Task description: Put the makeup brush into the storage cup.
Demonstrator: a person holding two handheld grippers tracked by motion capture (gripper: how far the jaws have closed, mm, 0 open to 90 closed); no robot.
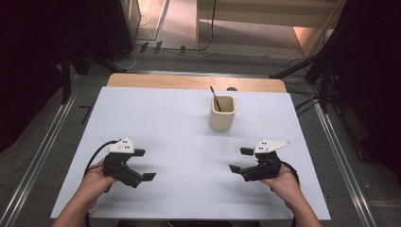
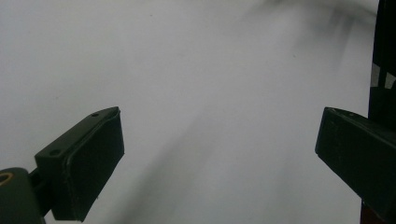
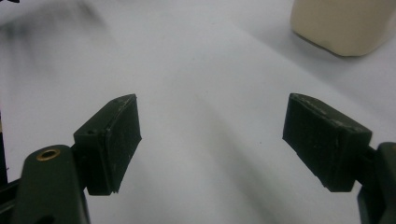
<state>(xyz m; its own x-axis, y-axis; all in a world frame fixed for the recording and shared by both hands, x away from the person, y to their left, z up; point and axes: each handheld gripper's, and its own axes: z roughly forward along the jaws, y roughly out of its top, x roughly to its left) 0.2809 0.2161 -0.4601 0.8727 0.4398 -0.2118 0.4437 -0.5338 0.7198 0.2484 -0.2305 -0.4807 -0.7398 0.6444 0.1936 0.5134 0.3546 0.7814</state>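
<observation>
Left tongs [image 1: 143,165]: jaws wide apart, empty, low over the white worktop [image 1: 165,123], well short and left of the cream cup [image 1: 222,112] | right tongs [image 1: 240,160]: jaws spread, empty, near side of the cup, apart from it | cup: upright toward the worktop's far edge, dark stick [image 1: 214,98] leaning inside it.

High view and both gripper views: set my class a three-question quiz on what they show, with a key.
1. True or false: the right gripper is shut on the cup.
2. What stands inside the cup? A) a dark stick B) a spoon C) nothing
3. Fill in: the left gripper has its jaws ____ over the white table.

Key: 1 false; 2 A; 3 open.
</observation>
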